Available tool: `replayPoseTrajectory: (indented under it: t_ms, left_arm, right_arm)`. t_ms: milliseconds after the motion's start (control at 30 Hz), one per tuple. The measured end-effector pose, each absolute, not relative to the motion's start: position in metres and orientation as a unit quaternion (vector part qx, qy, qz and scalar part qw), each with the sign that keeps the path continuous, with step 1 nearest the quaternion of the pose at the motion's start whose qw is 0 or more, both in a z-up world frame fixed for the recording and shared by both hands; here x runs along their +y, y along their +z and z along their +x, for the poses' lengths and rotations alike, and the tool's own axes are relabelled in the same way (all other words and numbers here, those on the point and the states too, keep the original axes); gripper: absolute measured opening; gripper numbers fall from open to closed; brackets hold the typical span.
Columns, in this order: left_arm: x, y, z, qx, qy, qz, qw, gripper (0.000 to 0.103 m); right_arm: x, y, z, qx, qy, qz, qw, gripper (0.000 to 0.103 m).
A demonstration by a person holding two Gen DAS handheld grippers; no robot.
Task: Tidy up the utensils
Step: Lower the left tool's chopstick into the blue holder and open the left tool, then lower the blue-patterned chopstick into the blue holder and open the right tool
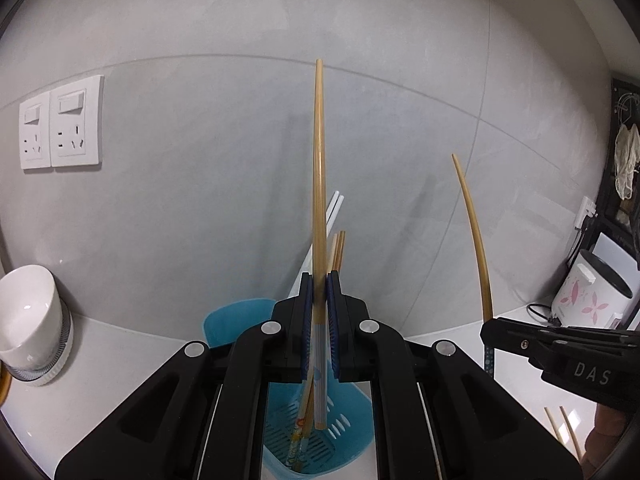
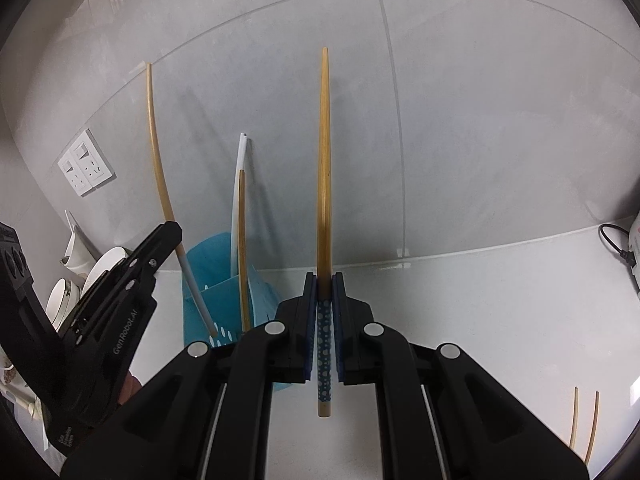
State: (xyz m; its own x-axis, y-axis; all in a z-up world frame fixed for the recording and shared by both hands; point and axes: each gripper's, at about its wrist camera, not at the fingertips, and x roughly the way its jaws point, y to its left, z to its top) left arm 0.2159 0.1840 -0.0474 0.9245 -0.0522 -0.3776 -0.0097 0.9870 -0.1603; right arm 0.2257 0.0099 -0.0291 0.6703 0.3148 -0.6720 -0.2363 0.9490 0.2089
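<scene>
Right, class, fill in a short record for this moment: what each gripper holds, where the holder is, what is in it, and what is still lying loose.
left gripper: shut on striped-handle chopstick, its lower end inside the holder
right gripper: shut on dotted-handle chopstick, upright above the counter, beside the holder
blue holder: on the counter by the tiled wall
already in holder: white chopsticks, wooden chopstick
still loose: two chopsticks on the counter

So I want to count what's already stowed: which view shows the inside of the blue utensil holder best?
The left wrist view: it looks down into the blue utensil holder, slotted bottom visible. The right wrist view shows only its outer wall.
</scene>
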Motion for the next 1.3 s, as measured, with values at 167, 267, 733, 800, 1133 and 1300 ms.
replayPoseTrajectory:
  t_ms: [167, 267, 733, 800, 1133, 1300]
  left_arm:
    - [0.184, -0.060, 0.218, 0.207, -0.010, -0.077, 0.975, 0.007]
    - [0.182, -0.066, 0.220, 0.218, -0.012, -0.075, 0.973, 0.007]
    - [0.178, -0.073, 0.228, 0.249, -0.014, -0.063, 0.966, 0.008]
    - [0.179, -0.071, 0.228, 0.256, -0.015, -0.061, 0.965, 0.009]
    - [0.185, -0.061, 0.214, 0.298, 0.013, -0.047, 0.953, 0.055]
    - [0.192, -0.053, 0.201, 0.327, 0.025, -0.061, 0.943, 0.081]
  right_arm:
    - [0.011, -0.034, 0.228, 0.382, 0.149, 0.053, 0.911, 0.007]
    - [0.010, -0.037, 0.229, 0.386, 0.146, 0.053, 0.909, 0.007]
    - [0.012, -0.037, 0.229, 0.388, 0.144, 0.053, 0.909, 0.007]
    - [0.012, -0.037, 0.228, 0.388, 0.145, 0.051, 0.909, 0.007]
    - [0.015, -0.035, 0.223, 0.384, 0.152, 0.051, 0.909, 0.007]
    - [0.015, -0.032, 0.221, 0.378, 0.159, 0.058, 0.910, 0.007]
